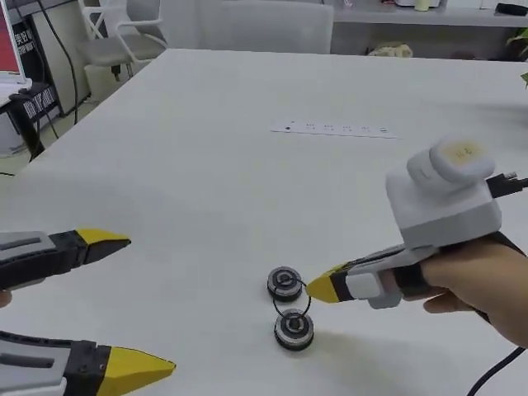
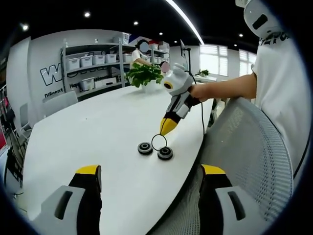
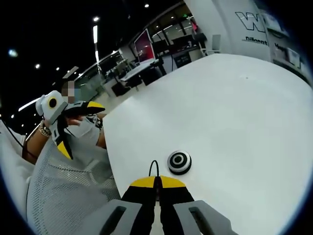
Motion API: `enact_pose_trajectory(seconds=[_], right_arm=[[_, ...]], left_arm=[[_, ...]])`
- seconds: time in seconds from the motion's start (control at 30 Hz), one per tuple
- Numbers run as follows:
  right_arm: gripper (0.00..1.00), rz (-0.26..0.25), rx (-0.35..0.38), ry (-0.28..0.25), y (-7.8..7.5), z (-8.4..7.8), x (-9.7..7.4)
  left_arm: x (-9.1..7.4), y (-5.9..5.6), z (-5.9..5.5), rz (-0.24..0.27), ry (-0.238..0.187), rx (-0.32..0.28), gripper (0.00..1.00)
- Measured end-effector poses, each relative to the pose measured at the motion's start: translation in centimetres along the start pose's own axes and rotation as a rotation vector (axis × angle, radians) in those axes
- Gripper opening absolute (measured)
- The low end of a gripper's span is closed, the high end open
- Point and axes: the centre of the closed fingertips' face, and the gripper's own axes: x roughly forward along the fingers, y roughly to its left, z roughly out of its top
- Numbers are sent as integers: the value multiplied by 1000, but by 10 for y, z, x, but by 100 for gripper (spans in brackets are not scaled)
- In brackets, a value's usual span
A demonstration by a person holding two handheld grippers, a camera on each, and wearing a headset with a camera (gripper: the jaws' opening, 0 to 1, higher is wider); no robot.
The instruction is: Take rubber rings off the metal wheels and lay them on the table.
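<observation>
The right gripper (image 1: pixel 320 289) was seen clenched on a thin black rubber ring (image 1: pixel 292 307), which was pinched at the yellow jaw tips. The ring was held as a loop between 2 metal wheels, the farther wheel (image 1: pixel 285 283) and the nearer wheel (image 1: pixel 294 328). Both wheels were set flat on the white table (image 1: pixel 214 165), close beside each other near its front edge. In the left gripper view the ring was shown standing upright below the tips, free of both wheels. Whether its lower edge touched the table could not be told. The left gripper (image 1: pixel 148 302) was held released, its 2 jaws spread wide with nothing between them, over the table well apart from the wheels. A white power strip (image 1: pixel 334 129) was laid farther back on the table.
</observation>
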Motion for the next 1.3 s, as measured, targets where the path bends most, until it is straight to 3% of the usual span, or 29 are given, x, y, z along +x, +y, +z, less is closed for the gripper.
enact_pose_trajectory(seconds=[0.17, 0.23, 0.3, 0.37, 0.6, 0.73, 0.83, 1.13, 1.3], right_arm=[[0, -1, -1, -22, 1, 4, -2], [0, 2, 1, -31, 3, 6, -2], [0, 6, 1, -40, 5, 8, -2], [0, 8, -4, -47, 7, 9, -2], [0, 14, -25, -37, 13, 9, 3], [0, 23, -45, -45, 20, 11, 6], [0, 28, -63, -49, 24, 12, 11], [0, 24, -96, -44, 29, 11, 24], [0, 13, -128, -5, 29, 2, 31]], left_arm=[[4, 0, -3, 5, -18, -38, 80], [7, 1, -11, 14, 13, -32, 81], [8, -2, -26, -3, 97, -38, 83], [10, -3, -24, -8, 86, -31, 85], [9, -1, -25, -11, 56, -130, 90], [8, 1, -19, 0, 17, -152, 91], [8, 1, -23, 0, 33, -174, 91], [6, 4, -24, 13, 24, -205, 92], [6, 5, -24, 20, 23, -213, 91]])
